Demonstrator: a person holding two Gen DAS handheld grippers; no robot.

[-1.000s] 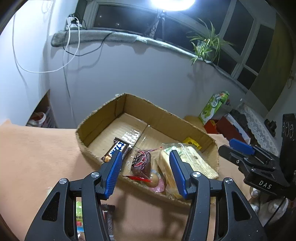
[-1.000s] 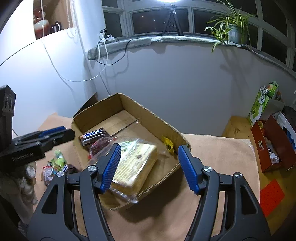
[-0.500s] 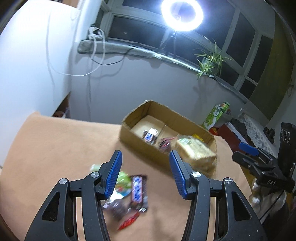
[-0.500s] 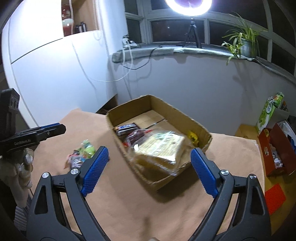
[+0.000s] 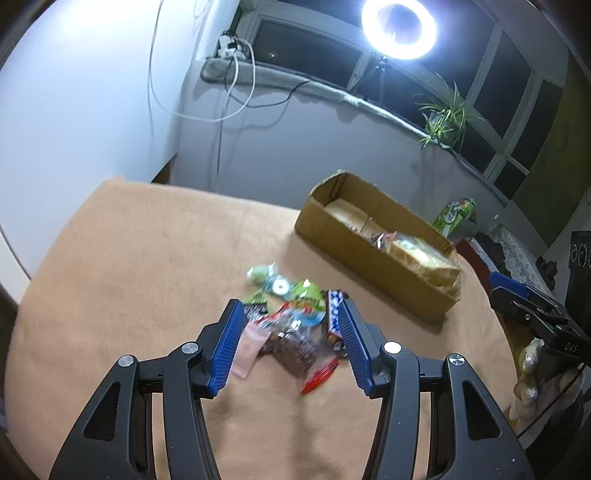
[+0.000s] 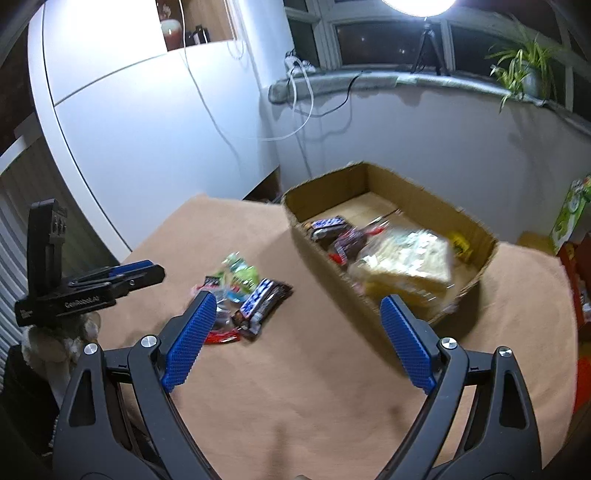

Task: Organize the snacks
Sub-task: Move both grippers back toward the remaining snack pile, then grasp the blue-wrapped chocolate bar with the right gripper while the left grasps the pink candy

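Observation:
A cardboard box (image 5: 354, 236) (image 6: 406, 184) stands on the tan table and holds a yellow wafer pack (image 6: 406, 258) (image 5: 421, 254), a Snickers bar (image 6: 327, 225) and a dark candy bag. A loose pile of snacks (image 5: 291, 321) (image 6: 243, 291) lies on the table to the box's left, with a Snickers bar (image 6: 262, 295), green packets and a dark red bag. My left gripper (image 5: 291, 314) is open and empty just above the pile. My right gripper (image 6: 295, 317) is wide open and empty, between pile and box.
The tan table (image 5: 147, 258) ends at a white wall behind. A green carton (image 5: 452, 218) and red boxes stand on the floor to the right. A ring light (image 5: 399, 27) and a plant (image 5: 447, 114) are at the window sill.
Both grippers have pulled back from the box and risen. The left one has swung left over the loose pile. The right one has opened wider, leaving the wafer pack in the box.

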